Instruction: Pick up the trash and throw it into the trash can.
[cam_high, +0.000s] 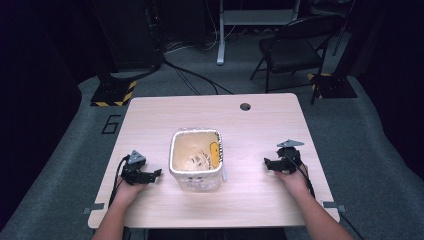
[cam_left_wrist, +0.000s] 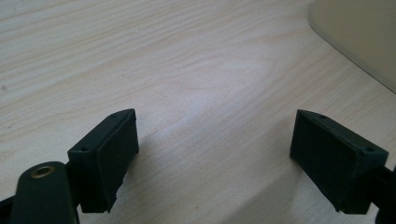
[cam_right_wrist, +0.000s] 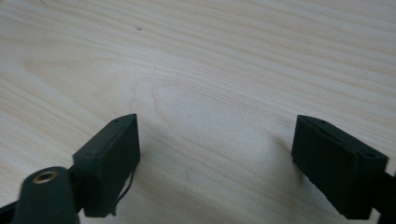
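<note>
Both sets of black jaws stand wide apart with only bare wood between them. Left gripper (cam_high: 156, 173) rests on the table (cam_high: 260, 125) at the person's left, jaws pointing toward the white bin (cam_high: 195, 159), whose pale wall (cam_left_wrist: 359, 37) enters the upper right corner of the left gripper view, near but not touching. Right gripper (cam_high: 267, 164) rests on the table on the opposite side, well apart from the bin, jaws likewise facing it. Bin stands upright at table centre between the two grippers, lined with a clear bag and holding crumpled wrappers. Beyond the table, a folding chair (cam_high: 292, 50) stands on grey carpet.
</note>
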